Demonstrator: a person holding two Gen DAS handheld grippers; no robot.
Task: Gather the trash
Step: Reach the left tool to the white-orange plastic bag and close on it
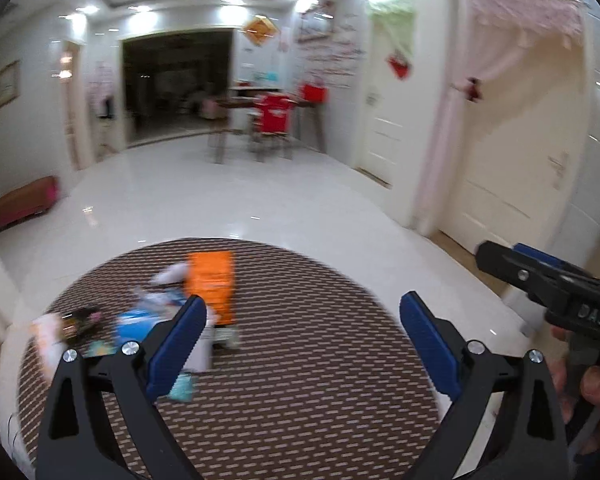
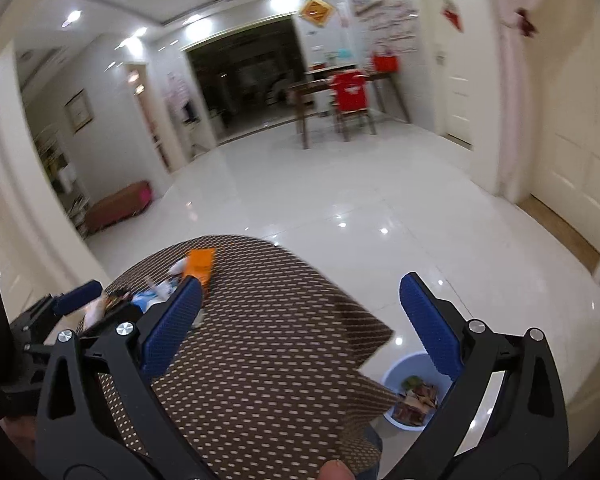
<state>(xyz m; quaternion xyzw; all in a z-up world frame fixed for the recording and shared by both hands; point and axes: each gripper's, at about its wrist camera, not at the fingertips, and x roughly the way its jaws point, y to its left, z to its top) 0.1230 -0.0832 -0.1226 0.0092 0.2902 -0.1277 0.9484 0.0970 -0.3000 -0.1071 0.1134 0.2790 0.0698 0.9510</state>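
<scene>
A heap of trash lies at the left of a table under a brown dotted cloth [image 1: 300,380]: an orange packet [image 1: 211,284], a blue wrapper [image 1: 138,322], a dark wrapper [image 1: 80,318] and a white packet [image 1: 44,334]. My left gripper [image 1: 300,320] hovers open over the cloth, just right of the heap, and holds nothing. My right gripper [image 2: 300,308] is open and empty too, above the table's right corner. The same orange packet [image 2: 200,264] shows in the right wrist view. On the floor stands a light blue bin [image 2: 396,376] with wrappers inside.
The right gripper [image 1: 496,256] juts in at the right edge of the left wrist view; the left gripper [image 2: 74,298] shows at the left of the right one. Beyond lie a glossy white floor [image 2: 340,184], a dining table with a red-covered chair [image 2: 350,90], a low bench [image 2: 118,204] and white doors [image 1: 512,184].
</scene>
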